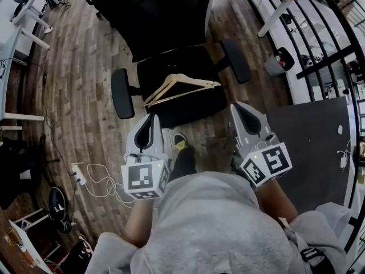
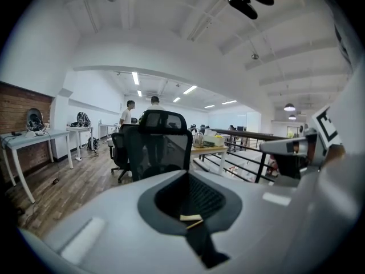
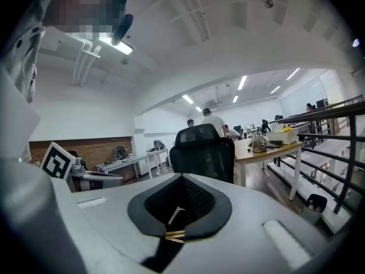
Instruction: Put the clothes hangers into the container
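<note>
Wooden clothes hangers (image 1: 179, 87) lie in a loose pile on the seat of a black office chair (image 1: 171, 39), just ahead of both grippers. My left gripper (image 1: 153, 119) is shut and holds nothing; its tip is short of the seat's front edge. My right gripper (image 1: 238, 106) is also shut and empty, level with the chair's right armrest. Slivers of hanger (image 2: 191, 217) show through the left gripper's (image 2: 185, 171) window, and slivers of hanger (image 3: 174, 234) show through the right gripper's (image 3: 183, 176) window. No container is in view.
A dark flat panel (image 1: 311, 147) lies right of the right gripper, with a black railing (image 1: 336, 50) beyond it. White cables and a power strip (image 1: 80, 176) sit on the wood floor at left. Behind the chair stands a wooden table (image 3: 268, 150), with people farther back.
</note>
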{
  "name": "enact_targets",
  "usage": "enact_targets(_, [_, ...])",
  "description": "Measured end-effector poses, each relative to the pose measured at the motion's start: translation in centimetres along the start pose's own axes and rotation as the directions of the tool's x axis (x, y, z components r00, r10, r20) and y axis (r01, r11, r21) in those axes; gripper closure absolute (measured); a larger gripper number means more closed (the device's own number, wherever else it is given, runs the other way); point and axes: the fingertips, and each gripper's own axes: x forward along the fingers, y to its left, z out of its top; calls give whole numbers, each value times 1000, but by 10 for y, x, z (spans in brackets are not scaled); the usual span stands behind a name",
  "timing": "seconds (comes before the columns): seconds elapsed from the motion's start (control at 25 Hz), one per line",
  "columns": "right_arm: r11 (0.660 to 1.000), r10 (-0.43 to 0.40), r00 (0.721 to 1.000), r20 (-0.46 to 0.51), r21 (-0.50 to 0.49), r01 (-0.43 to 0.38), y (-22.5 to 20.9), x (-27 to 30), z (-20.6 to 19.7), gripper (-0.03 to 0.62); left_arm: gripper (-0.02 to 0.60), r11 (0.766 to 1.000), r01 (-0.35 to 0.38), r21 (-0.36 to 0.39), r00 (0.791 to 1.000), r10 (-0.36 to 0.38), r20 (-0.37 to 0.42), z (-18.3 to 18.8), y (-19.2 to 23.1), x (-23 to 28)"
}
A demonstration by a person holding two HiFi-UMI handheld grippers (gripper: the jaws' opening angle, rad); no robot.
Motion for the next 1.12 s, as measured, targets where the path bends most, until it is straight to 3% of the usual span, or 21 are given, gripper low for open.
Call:
enact_targets(0.48, [998,-40,999,-33,-54,38,1,98,9,595,572,999,32,2,998,-31,-50,0,77,77])
enact_targets(0.76, [995,-65,997,-52,-74,61,-5,112,6,595,571,1000,30,9,998,-30,-59,-7,95,104])
enact_targets(1.12, [995,-72,991,-111,-70,64,-26,136,-7,595,544,996,83,39,976,-73,-203,-51,94,152])
